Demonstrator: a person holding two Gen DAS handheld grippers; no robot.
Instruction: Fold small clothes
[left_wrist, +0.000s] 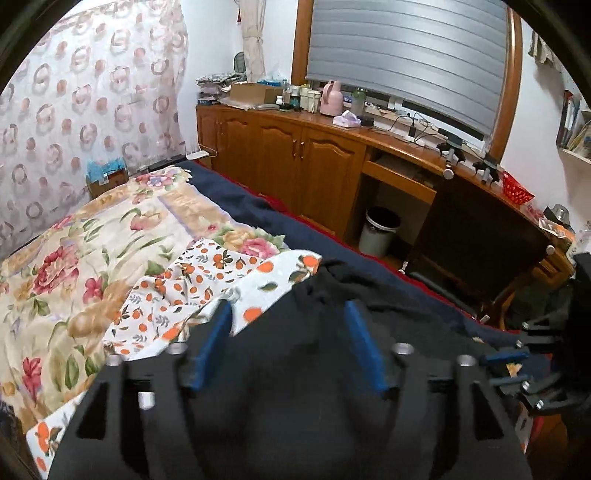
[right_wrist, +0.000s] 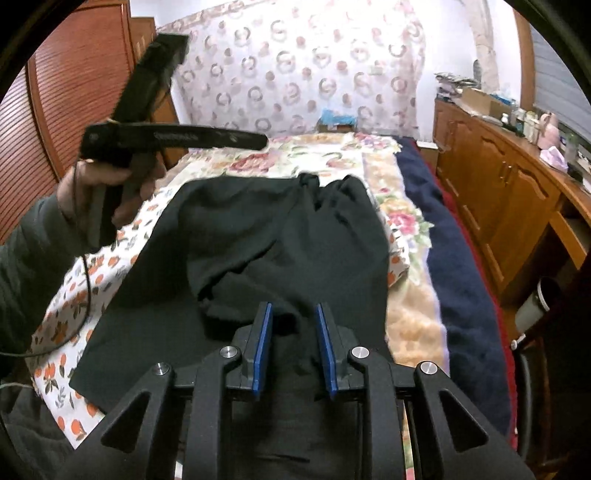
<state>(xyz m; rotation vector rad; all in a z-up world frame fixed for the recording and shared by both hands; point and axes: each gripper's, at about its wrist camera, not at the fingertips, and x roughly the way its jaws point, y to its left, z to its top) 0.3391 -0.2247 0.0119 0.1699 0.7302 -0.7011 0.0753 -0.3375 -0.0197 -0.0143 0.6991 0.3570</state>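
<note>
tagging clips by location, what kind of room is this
Most likely a home bedroom: a bed with a floral cover, a wooden sideboard crowded with bottles and boxes, and a small bin beneath a desk.

Even, soft indoor lighting in both views; no hard shadows, source not identifiable. Strong fisheye distortion: straight edges of the wooden cabinet (left_wrist: 295, 147) and window blind (left_wrist: 402, 55) bowed, dark circular vignette at all corners. Faint glare on the polished worktop (left_wrist: 354, 129). Black garment (right_wrist: 258, 236) underexposed, folds barely separable, merging with the black claw bodies in the left wrist view. Slight motion blur on the raised left claw (right_wrist: 173, 136) and the hand (right_wrist: 107, 184) in the right wrist view. Moderate sharpness at centre, softening toward the rim.
</note>
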